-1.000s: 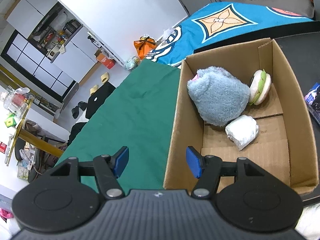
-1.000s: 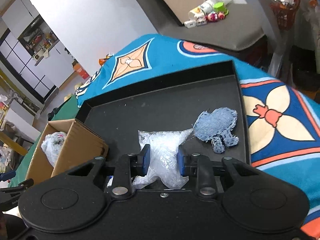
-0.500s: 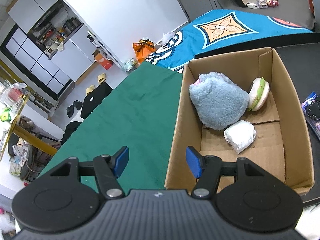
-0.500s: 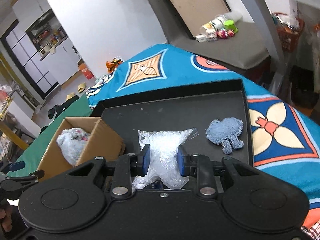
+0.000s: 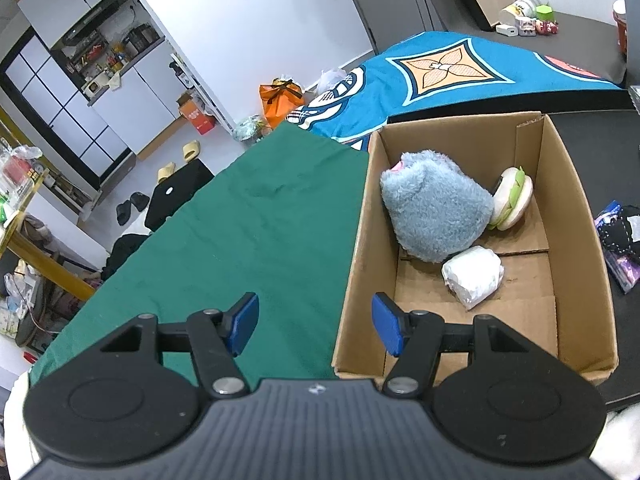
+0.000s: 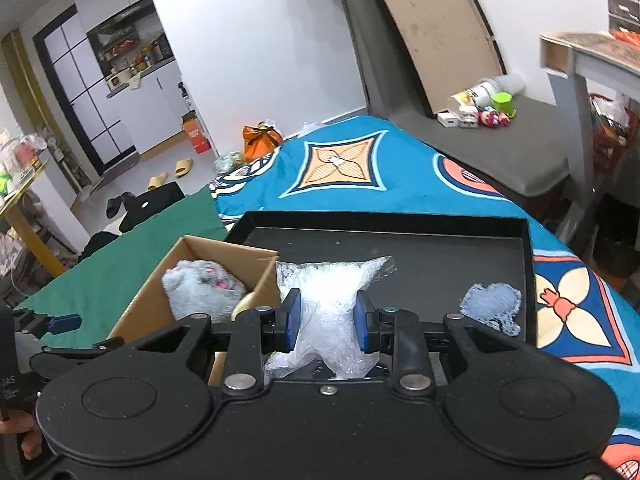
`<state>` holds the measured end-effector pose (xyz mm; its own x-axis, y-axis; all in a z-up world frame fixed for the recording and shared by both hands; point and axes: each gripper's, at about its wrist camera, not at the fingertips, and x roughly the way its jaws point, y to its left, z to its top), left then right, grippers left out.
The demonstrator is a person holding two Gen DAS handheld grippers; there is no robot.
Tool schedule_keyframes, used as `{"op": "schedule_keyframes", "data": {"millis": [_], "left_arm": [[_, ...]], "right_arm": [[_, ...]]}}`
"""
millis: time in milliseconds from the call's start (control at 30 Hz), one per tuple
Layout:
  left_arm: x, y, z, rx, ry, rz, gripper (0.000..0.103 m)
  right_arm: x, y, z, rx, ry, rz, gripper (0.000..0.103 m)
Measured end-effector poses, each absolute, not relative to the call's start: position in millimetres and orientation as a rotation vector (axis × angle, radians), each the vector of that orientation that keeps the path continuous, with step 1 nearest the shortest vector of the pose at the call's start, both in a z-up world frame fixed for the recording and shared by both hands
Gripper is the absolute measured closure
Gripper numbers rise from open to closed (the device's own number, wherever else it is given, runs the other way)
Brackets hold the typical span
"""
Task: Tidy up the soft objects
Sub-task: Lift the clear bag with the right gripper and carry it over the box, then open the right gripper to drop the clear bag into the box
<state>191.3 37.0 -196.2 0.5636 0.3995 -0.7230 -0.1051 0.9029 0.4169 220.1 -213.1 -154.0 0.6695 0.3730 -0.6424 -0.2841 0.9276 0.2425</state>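
My right gripper [image 6: 327,323] is shut on a clear bubble-wrap bag [image 6: 328,300], held above the black tray [image 6: 384,220] beside the cardboard box [image 6: 208,246]. The box [image 5: 560,200] holds a grey-blue plush [image 5: 432,208], a soft burger toy [image 5: 514,198] and a white wrapped bundle [image 5: 472,276]. My left gripper [image 5: 316,330] stands open and empty, straddling the box's near left wall. It also shows at the left edge of the right wrist view, left gripper [image 6: 60,324]. A denim patch [image 6: 490,306] lies on the tray.
A green cloth [image 5: 248,240] covers the table left of the box. A blue patterned cloth [image 6: 360,168] lies under the tray. A dark purple packet [image 5: 620,240] sits on the tray right of the box. Clutter and shoes are on the floor beyond.
My right gripper has risen with the bubble-wrap bag and swung left toward the box, so the box now shows closer. The left gripper has hardly moved, only tilting a little.
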Motion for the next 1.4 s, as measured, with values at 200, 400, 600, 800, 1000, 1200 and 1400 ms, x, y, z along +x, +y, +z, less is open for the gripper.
{"op": "schedule_keyframes", "data": {"millis": [200, 400, 600, 800, 1000, 1200, 1400], "left_arm": [[190.6, 46.2, -196.7, 0.303, 0.962, 0.294, 0.042], [192.4, 52.4, -200.5, 0.265, 0.988, 0.274, 0.045], [192.8, 59.0, -202.7, 0.220, 1.004, 0.254, 0.058], [191.7, 61.1, -203.3, 0.186, 1.008, 0.212, 0.074], [190.5, 63.6, -203.5, 0.148, 0.996, 0.168, 0.089], [190.5, 65.4, -203.3, 0.133, 0.989, 0.150, 0.091], [189.8, 62.1, -202.5, 0.153, 0.982, 0.152, 0.091]], "right_arm": [[215.6, -188.9, -142.1, 0.094, 0.742, 0.381, 0.076], [215.3, -167.7, -133.2, 0.075, 0.729, 0.391, 0.076], [216.5, -144.0, -132.4, 0.054, 0.731, 0.409, 0.076], [214.8, -122.4, -138.0, 0.027, 0.747, 0.426, 0.076], [217.1, -108.8, -137.8, 0.023, 0.748, 0.429, 0.072], [216.8, -109.0, -137.3, 0.027, 0.745, 0.413, 0.054], [220.0, -126.7, -139.1, 0.020, 0.759, 0.380, 0.053]]}}
